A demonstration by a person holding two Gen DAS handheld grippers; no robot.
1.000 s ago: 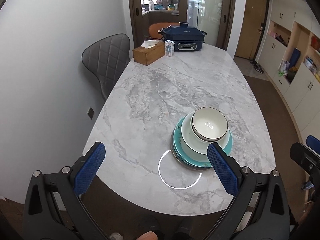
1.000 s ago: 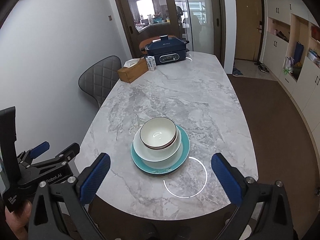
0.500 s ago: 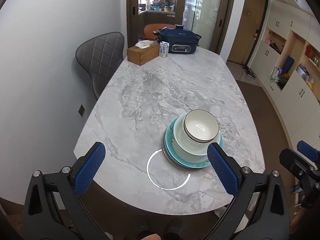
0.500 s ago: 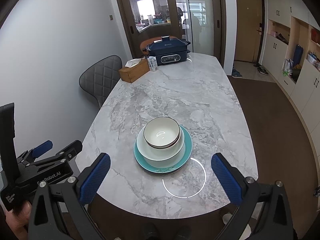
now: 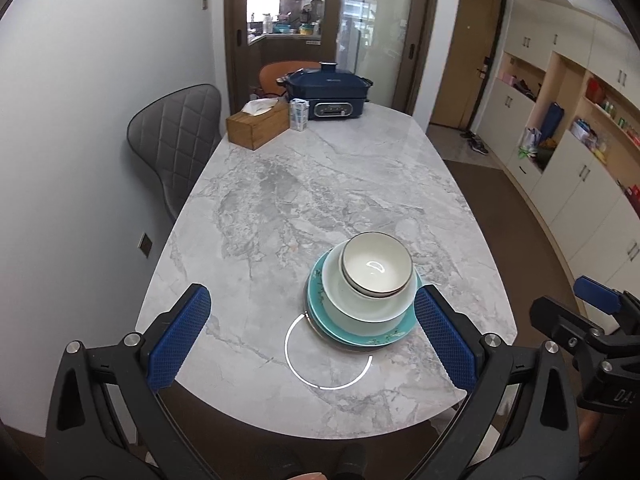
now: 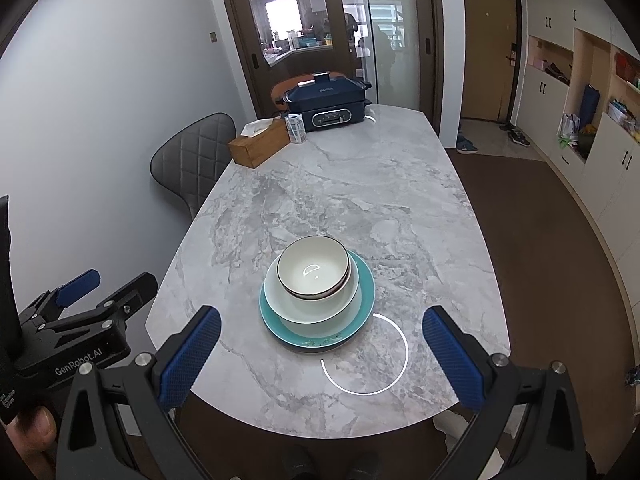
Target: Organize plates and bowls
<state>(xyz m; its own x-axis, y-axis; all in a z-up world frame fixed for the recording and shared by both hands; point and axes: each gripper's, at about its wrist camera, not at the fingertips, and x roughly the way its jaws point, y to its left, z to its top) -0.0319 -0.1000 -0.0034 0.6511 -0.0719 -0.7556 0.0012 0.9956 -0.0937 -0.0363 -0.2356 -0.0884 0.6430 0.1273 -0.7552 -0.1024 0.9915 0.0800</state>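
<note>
Stack sits near the rounded near end of the marble table (image 5: 320, 184). Counted: one teal plate (image 5: 394, 330) at the bottom, one pale wide bowl (image 5: 360, 308) on it, two small dark-rimmed bowls (image 5: 376, 266) nested on top.

Left gripper (image 5: 312, 342): jaws spread wide, holding nothing, above the table edge just short of the stack. Right gripper (image 6: 320, 354): likewise spread, empty.

Far end of the table: one blue electric cooker (image 5: 326, 90), one small carton (image 5: 299, 114), one wooden tissue box (image 5: 258, 126). One grey quilted chair (image 5: 174, 144) along the wall side.

Only the right-wrist view shows the thumb (image 6: 30, 428) on the left gripper's handle. A dark rim under the teal plate shows in both views; I cannot tell what it is.
</note>
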